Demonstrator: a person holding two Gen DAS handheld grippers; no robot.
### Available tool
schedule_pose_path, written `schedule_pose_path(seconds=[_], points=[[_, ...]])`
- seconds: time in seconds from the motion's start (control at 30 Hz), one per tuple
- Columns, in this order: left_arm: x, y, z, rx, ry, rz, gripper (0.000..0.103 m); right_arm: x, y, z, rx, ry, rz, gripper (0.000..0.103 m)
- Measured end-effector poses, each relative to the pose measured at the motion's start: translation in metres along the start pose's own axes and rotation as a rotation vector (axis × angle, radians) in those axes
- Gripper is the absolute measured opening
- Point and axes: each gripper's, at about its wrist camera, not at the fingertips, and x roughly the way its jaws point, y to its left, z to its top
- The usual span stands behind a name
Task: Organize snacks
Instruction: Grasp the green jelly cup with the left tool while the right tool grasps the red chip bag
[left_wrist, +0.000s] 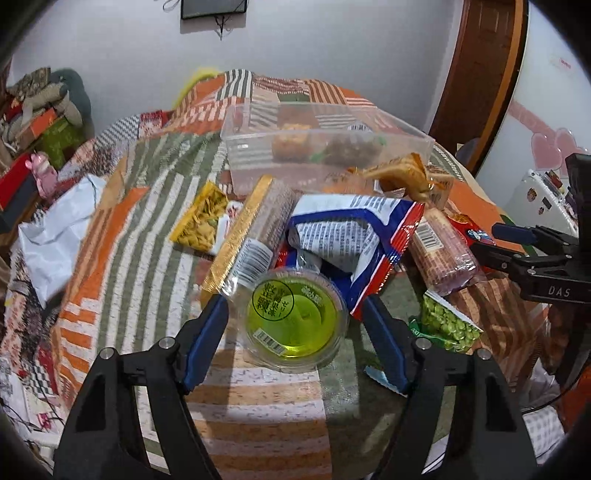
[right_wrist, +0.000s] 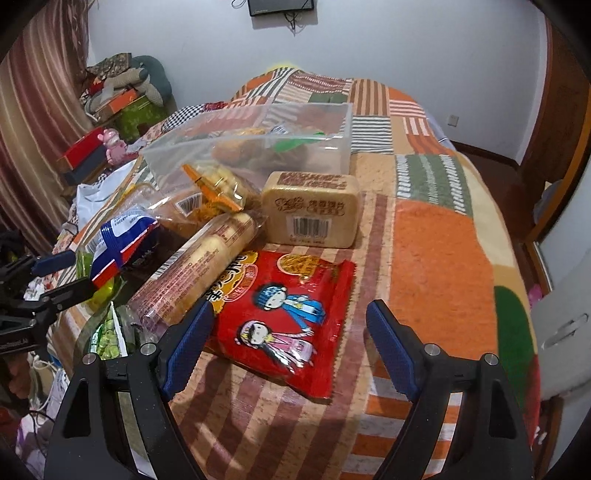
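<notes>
Looking at this pile on the bed (right_wrist: 436, 236), the risky bit is the left gripper (left_wrist: 295, 314). Its jaws straddle the green jelly cup (left_wrist: 295, 319), partly open, pads not touching it as far as I can see, so nothing is held yet. The blue-and-white bag (left_wrist: 354, 240) droops right over the cup's far rim and the gold-edged cracker pack (left_wrist: 251, 236) leans by the left pad, so closing here could pinch a bag corner along with the cup and drag the heap. A round slick cup could also squirt out sideways.

The right gripper (right_wrist: 290, 325) hangs wide open and empty over the red cartoon packet (right_wrist: 280, 314), which lies flat, so I reckon the pads may just skate over it. The clear bin (left_wrist: 325, 147) sits further back on the quilt, already holding a few snacks.
</notes>
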Motion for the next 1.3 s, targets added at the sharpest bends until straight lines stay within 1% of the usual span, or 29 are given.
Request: schedule_pose_path(seconds=[0.1,0.17,0.27,0.33,0.43,0.5,0.53,0.57,0.63,0.9,0.93,0.97,1.0,1.07,1.3], points=[[0.003,0.001,-0.001,-0.010,-0.001,-0.008,0.074,0.006,0.003,0.000,0.005,0.013,0.031,0.083],[0.005,0.001,-0.002,-0.011,0.001,-0.013,0.074,0.010,0.004,0.002,0.015,0.018,0.044,0.087],[0.011,0.000,-0.004,-0.013,0.015,-0.003,0.070,0.014,0.003,0.003,0.034,0.021,0.065,0.089],[0.017,0.002,-0.005,-0.019,0.030,0.011,0.060,0.017,0.002,0.003,0.048,0.026,0.079,0.090],[0.019,0.008,-0.005,-0.043,0.034,-0.004,0.059,0.021,-0.001,0.001,0.072,0.036,0.110,0.091],[0.018,0.009,-0.005,-0.044,0.033,-0.007,0.059,0.020,-0.003,0.000,0.074,0.032,0.116,0.089],[0.018,0.008,-0.005,-0.042,0.030,-0.006,0.059,0.020,-0.001,0.001,0.071,0.029,0.117,0.084],[0.018,0.008,-0.005,-0.040,0.028,-0.004,0.059,0.019,0.000,0.001,0.068,0.026,0.122,0.075],[0.016,0.006,-0.004,-0.034,0.022,-0.001,0.058,0.017,0.000,0.000,0.063,0.022,0.138,0.064],[0.006,0.008,-0.002,-0.035,-0.001,-0.001,0.058,0.004,0.007,-0.001,0.028,-0.024,0.090,0.062],[0.005,0.009,-0.002,-0.038,-0.003,0.000,0.058,0.001,0.006,-0.001,0.026,-0.034,0.083,0.048],[0.003,0.009,-0.001,-0.041,-0.007,0.000,0.058,-0.002,0.004,0.001,0.029,-0.042,0.090,0.044],[0.000,0.010,-0.001,-0.044,-0.012,0.000,0.058,-0.006,0.001,0.002,0.038,-0.043,0.101,0.043],[-0.005,0.010,0.000,-0.046,-0.027,0.000,0.058,-0.009,-0.005,0.005,0.056,-0.048,0.118,0.036],[-0.022,0.008,0.006,-0.046,-0.074,0.001,0.058,-0.015,-0.010,0.003,0.070,-0.056,0.117,0.035]])
